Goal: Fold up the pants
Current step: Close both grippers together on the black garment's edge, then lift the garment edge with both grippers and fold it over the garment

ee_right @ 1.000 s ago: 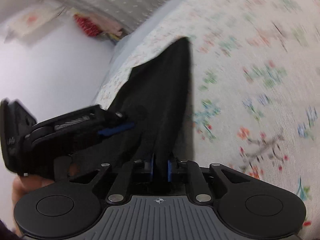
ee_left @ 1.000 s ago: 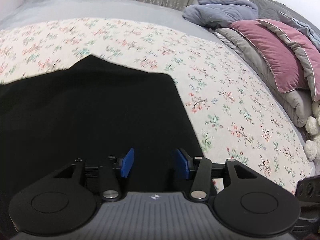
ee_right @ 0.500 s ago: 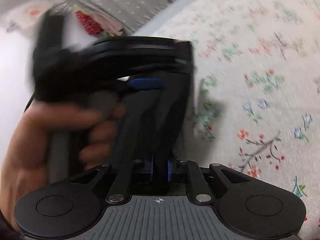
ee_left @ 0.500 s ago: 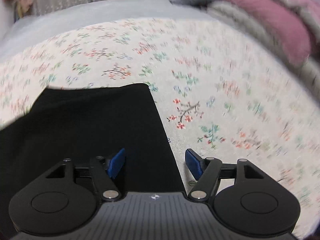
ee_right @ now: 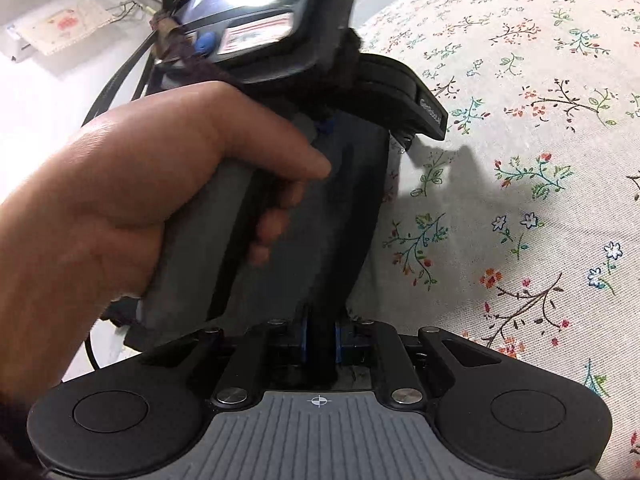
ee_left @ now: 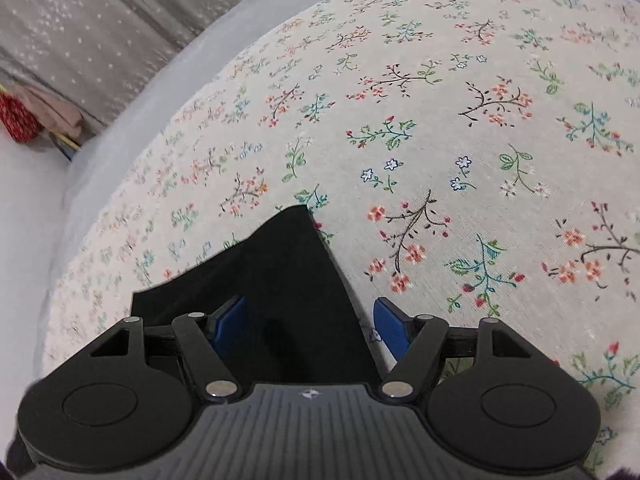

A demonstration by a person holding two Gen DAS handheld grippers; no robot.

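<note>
The black pants (ee_left: 288, 280) lie on the floral bedsheet (ee_left: 460, 140). In the left wrist view only a pointed corner shows, running back between my fingers. My left gripper (ee_left: 308, 326) is open, its blue pads either side of the cloth's right edge. In the right wrist view my right gripper (ee_right: 320, 340) is shut on a fold of the black pants (ee_right: 344, 216). The left gripper's body (ee_right: 280, 40) and the hand holding it (ee_right: 132, 200) fill the left half of that view, close above the pants.
A grey patterned curtain (ee_left: 100, 28) hangs beyond the bed's grey edge (ee_left: 160, 92). A red and pink cloth bundle (ee_left: 24, 120) sits at the far left by the white wall. The floral sheet (ee_right: 540, 160) spreads to the right.
The left gripper has swung left along the pants towards their corner and opened wider. It now sits right in front of the right gripper, which stays shut on the cloth.
</note>
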